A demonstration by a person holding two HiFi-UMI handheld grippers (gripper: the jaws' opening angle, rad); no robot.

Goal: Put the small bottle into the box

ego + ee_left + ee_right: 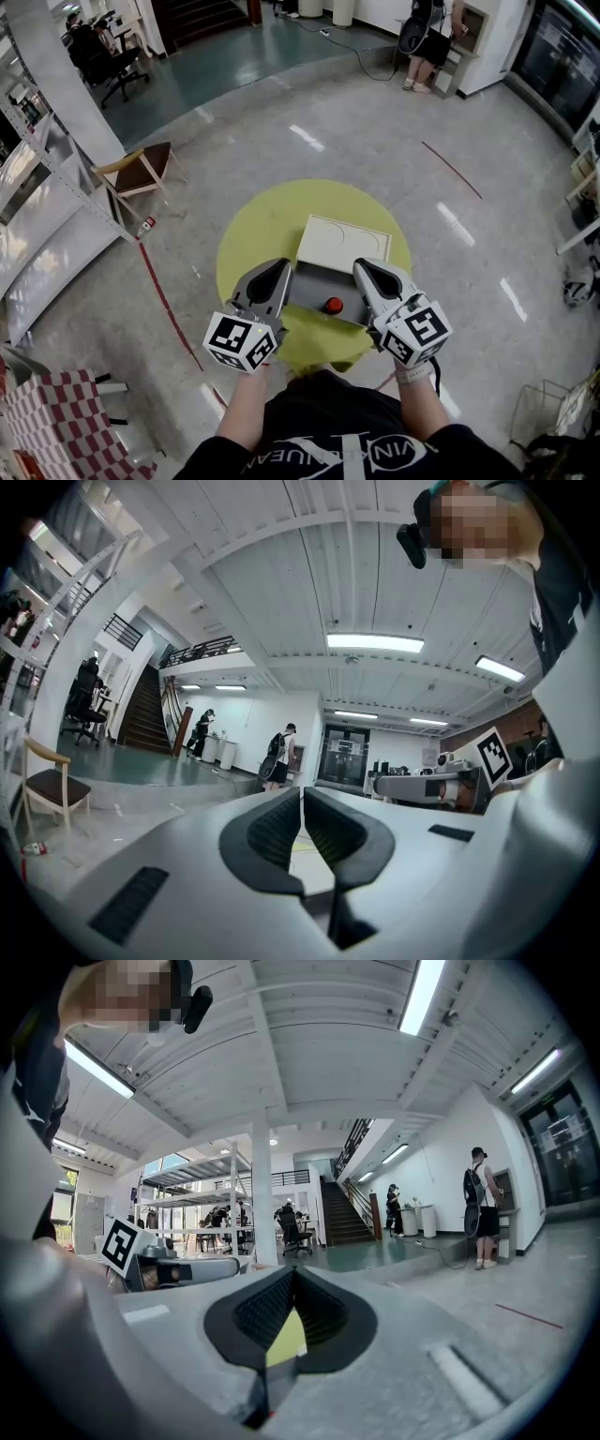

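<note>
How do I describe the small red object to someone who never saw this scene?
Find the round yellow-green table on the pale floor. On it stands an open grey box, white lid behind. Inside sits a small red-topped bottle, the only red thing there.

White lettering runs upside down across the person's black fabric shirt point(349, 452), at the bottom centre of the head view. Only "VIN K" reads clearly; the rest is too distorted to read.
</note>
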